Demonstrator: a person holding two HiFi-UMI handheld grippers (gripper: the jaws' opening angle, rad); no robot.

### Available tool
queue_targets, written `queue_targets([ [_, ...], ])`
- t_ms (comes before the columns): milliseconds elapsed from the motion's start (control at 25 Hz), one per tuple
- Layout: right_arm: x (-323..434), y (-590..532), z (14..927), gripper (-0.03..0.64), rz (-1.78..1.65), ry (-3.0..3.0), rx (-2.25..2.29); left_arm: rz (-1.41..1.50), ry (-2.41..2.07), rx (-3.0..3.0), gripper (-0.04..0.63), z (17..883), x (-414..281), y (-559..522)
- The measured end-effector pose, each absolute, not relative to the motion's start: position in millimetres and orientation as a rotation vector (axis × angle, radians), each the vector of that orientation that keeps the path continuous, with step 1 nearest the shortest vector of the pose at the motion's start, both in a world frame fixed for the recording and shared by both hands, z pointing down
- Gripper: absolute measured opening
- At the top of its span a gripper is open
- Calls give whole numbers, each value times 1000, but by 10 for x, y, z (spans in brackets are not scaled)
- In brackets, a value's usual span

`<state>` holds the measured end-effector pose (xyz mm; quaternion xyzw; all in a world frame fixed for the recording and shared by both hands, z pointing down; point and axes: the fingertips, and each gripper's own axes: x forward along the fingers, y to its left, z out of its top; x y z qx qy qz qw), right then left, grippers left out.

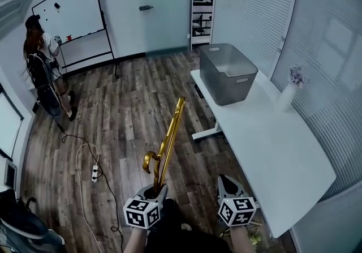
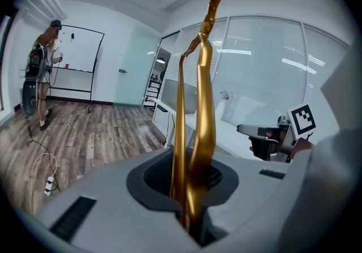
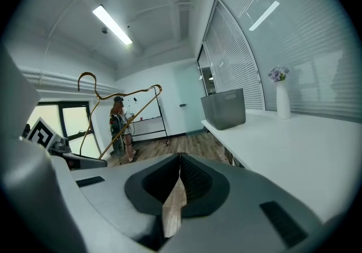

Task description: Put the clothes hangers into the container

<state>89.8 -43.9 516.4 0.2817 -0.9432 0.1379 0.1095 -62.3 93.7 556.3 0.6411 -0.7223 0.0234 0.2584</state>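
A gold metal clothes hanger sticks up and forward from my left gripper, which is shut on its lower part. In the left gripper view the hanger rises between the jaws, hook at the top. My right gripper is beside it to the right, shut with nothing in it; its jaws meet at the tips. The grey container stands open on the far end of the white table, well ahead of both grippers. The right gripper view also shows the hanger and the container.
A white vase with flowers stands on the table right of the container. A person stands by a whiteboard at the far left. A cable and power strip lie on the wooden floor. Blinds cover the right wall.
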Motion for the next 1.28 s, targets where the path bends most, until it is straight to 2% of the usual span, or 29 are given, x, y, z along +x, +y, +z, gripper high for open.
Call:
queue_targets([
  [560,788,-737,5267,26,417,-2772,870,80,-1949,1750,51,5684,-803,614],
  [1280,-243,-1897,5045,26,408,-2776,896,86,-1925,1762,51,5512,-1817,-567],
])
